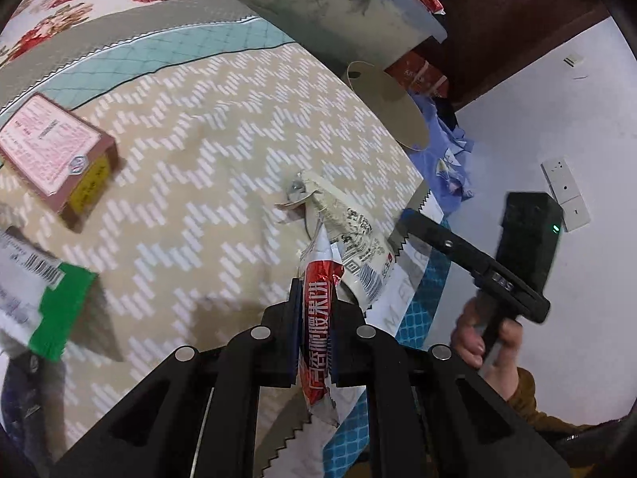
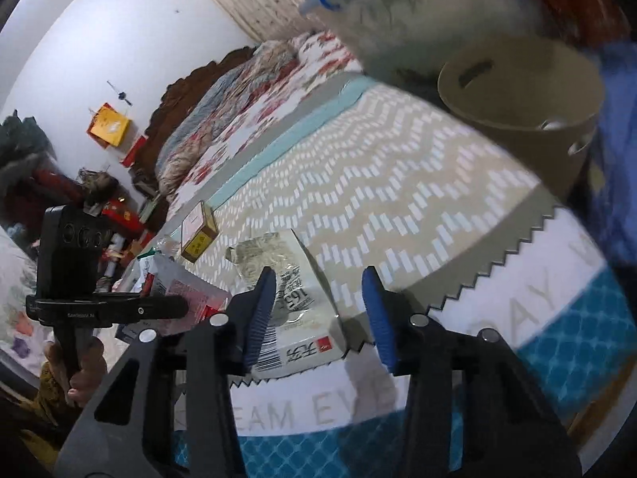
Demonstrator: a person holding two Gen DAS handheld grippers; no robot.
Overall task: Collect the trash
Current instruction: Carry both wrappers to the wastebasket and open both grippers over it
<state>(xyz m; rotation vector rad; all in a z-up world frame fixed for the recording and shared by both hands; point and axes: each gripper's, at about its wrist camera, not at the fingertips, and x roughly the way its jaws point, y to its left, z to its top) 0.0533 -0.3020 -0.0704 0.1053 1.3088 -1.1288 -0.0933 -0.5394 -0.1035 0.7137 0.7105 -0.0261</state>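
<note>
My left gripper (image 1: 316, 290) is shut on a red and white snack wrapper (image 1: 318, 279), which hangs out of both ends of the jaws over the patterned bedspread (image 1: 199, 183). Just beyond it, a crumpled cream packet (image 1: 350, 231) with black print lies near the bed's edge. In the right wrist view the same packet (image 2: 294, 298) lies between the blue pads of my right gripper (image 2: 320, 310). That gripper stands open, its right pad clear of the packet. A tan bin (image 2: 517, 91) stands past the bed's corner; it shows as the bin (image 1: 390, 107) in the left wrist view too.
A pink box (image 1: 51, 151) and a green and white box (image 1: 40, 298) lie on the bed to the left. A large grey tub (image 1: 338, 4) with a blue clip stands behind the bin. Blue cloth (image 1: 450, 151) lies beside the bin. A hand (image 1: 485, 334) holds the right gripper's handle.
</note>
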